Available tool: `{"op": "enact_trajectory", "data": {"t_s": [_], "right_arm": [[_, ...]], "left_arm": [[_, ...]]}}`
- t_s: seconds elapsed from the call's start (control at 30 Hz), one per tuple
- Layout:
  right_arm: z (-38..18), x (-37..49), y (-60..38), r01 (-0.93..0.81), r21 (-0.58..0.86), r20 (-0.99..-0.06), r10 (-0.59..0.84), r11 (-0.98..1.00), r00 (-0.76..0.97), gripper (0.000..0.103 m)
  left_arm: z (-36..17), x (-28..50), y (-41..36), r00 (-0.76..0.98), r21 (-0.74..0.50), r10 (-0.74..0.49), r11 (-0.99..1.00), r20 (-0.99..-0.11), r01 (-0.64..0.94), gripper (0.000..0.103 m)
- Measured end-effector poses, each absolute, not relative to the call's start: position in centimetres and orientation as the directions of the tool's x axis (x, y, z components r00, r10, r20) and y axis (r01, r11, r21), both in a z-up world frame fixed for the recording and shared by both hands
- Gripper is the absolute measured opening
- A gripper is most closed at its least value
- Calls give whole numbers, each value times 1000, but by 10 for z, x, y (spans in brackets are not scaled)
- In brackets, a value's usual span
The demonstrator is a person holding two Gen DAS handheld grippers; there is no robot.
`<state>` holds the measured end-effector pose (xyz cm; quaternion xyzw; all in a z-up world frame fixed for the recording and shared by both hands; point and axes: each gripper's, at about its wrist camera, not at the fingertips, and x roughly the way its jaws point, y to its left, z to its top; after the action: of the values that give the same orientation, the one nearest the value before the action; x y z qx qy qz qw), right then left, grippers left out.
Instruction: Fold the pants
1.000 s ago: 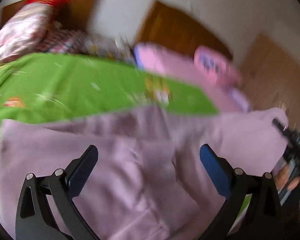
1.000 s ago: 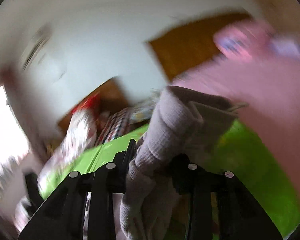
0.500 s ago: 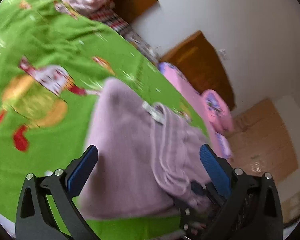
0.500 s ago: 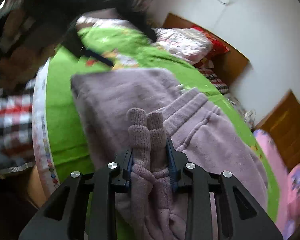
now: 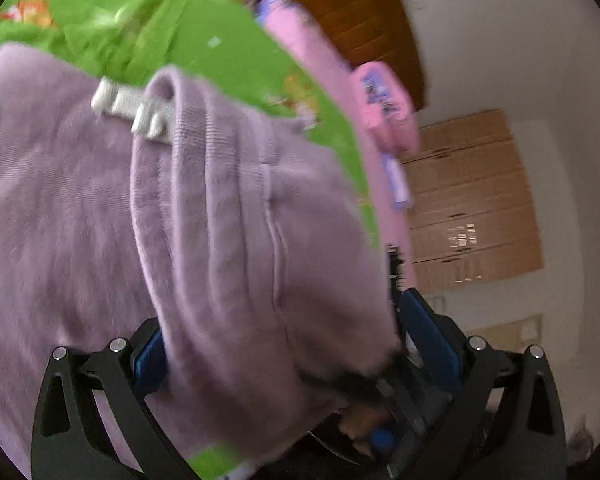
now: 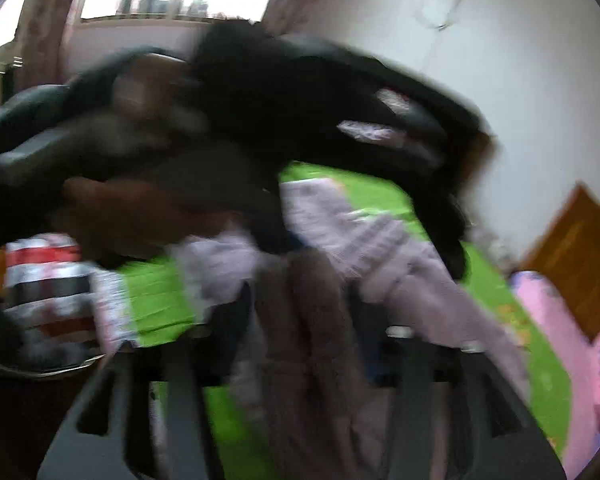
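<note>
One pair of lilac pants (image 5: 220,220) lay folded on the green bed (image 5: 220,44), bulging between the spread jaws of our left gripper (image 5: 292,344), which pressed nothing. A second ago our right gripper (image 6: 300,312) clenched the cuffs; now its jaws were opening, cloth loose between them, so we judged that fold laid. Two grippers, one pink pillow (image 5: 384,108).
</note>
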<state>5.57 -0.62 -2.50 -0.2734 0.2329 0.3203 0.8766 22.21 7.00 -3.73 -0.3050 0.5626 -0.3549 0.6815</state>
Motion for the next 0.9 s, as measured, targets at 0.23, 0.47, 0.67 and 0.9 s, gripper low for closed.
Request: {"op": "enact_trajectory", "data": {"t_s": [0.23, 0.47, 0.67, 0.9], "right_arm": [[25, 44, -107, -608, -112, -521, 475, 786, 710, 72], [-4, 28, -236, -253, 47, -631, 225, 966, 742, 80], [-45, 25, -219, -193, 100, -675, 209, 976, 708, 80], [-65, 51, -179, -197, 24, -684, 160, 980, 711, 80]], "left_arm": [[-41, 223, 53, 116, -772, -794, 607, -597, 189, 98], [-45, 212, 56, 131, -749, -776, 630, -617, 205, 95], [-45, 218, 35, 150, -718, -750, 660, -644, 220, 101], [-24, 208, 27, 233, -619, -651, 759, -722, 203, 22]]}}
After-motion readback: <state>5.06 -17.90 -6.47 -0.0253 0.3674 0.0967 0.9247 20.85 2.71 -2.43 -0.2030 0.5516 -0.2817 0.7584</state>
